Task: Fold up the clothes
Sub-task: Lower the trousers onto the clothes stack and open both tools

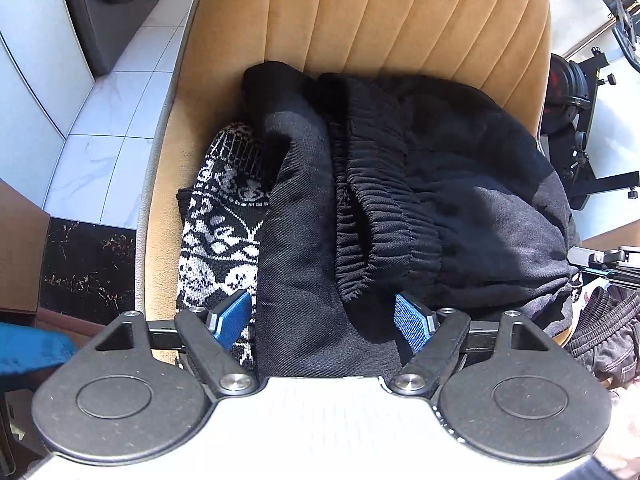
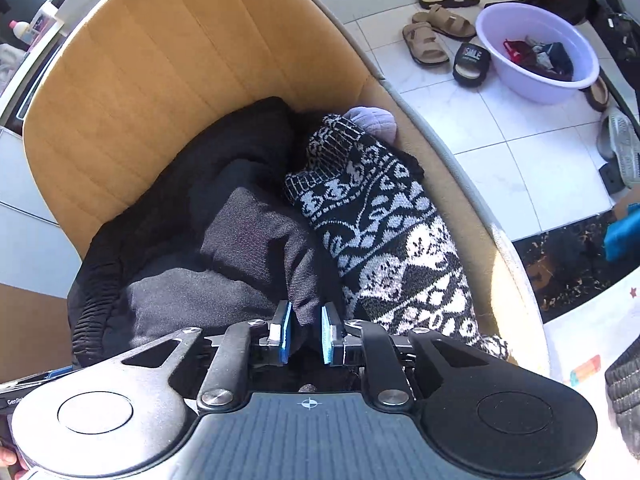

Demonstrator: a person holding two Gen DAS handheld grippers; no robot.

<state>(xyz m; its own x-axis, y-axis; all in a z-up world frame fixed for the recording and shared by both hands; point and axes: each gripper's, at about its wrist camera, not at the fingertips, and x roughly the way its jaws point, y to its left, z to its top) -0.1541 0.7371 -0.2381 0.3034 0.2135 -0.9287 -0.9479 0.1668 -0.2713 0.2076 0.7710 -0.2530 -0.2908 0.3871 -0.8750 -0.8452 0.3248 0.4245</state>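
Tan padded chair point(image 1: 400, 20): dark trousers point(image 1: 312, 240) beside black-and-white patterned knit point(image 1: 216, 232).

Black trousers point(image 1: 460, 184); black-and-white skull-patterned knit point(image 2: 384, 232); mustard chair point(image 1: 360, 20).

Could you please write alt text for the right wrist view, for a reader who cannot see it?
The right gripper pinches a fold of dark grey cloth on a tan chair, with a black-and-white patterned knit lying beside it. On the white tiled floor behind stand sandals and a lilac basin holding clothes.
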